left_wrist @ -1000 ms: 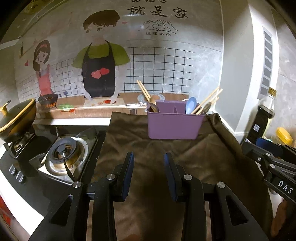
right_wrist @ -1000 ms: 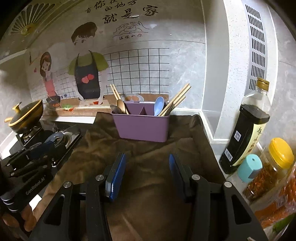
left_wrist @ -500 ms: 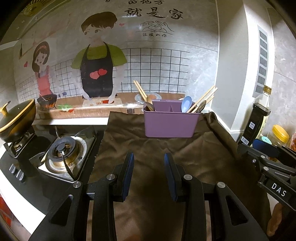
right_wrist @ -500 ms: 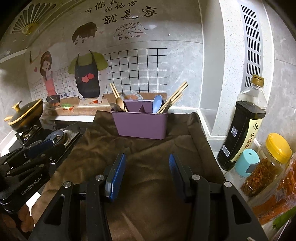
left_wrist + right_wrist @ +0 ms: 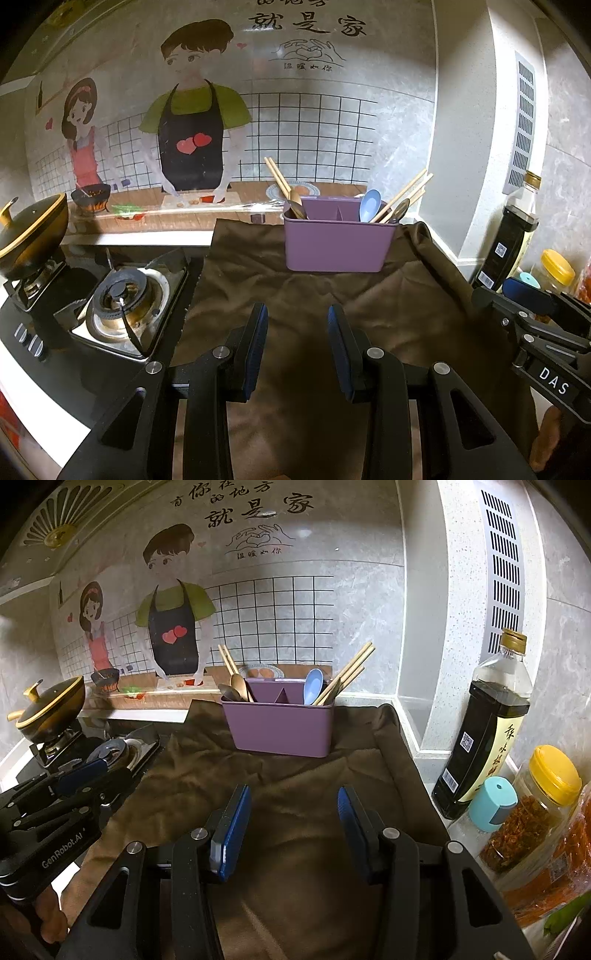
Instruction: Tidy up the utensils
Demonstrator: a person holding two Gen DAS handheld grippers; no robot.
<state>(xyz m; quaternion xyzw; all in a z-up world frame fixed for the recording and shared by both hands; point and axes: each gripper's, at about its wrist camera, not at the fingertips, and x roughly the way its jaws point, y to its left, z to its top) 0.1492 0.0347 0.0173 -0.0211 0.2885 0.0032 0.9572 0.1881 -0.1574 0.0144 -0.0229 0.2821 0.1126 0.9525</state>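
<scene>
My left claw [image 5: 295,347] and right claw [image 5: 291,830] hang wide, empty. Reaching for the purple caddy [image 5: 277,726], I might snag leaning chopsticks [image 5: 345,672] and tip it.

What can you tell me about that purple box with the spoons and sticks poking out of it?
The purple box is a rectangular caddy that looks like matte plastic, open on top, with inner dividers forming compartments. It stands upright on the brown cloth, near the back wall. Wooden chopsticks and a light blue spoon lean out at its right end; more chopsticks and darker spoons sit at its left end. Neither gripper touches it.
</scene>
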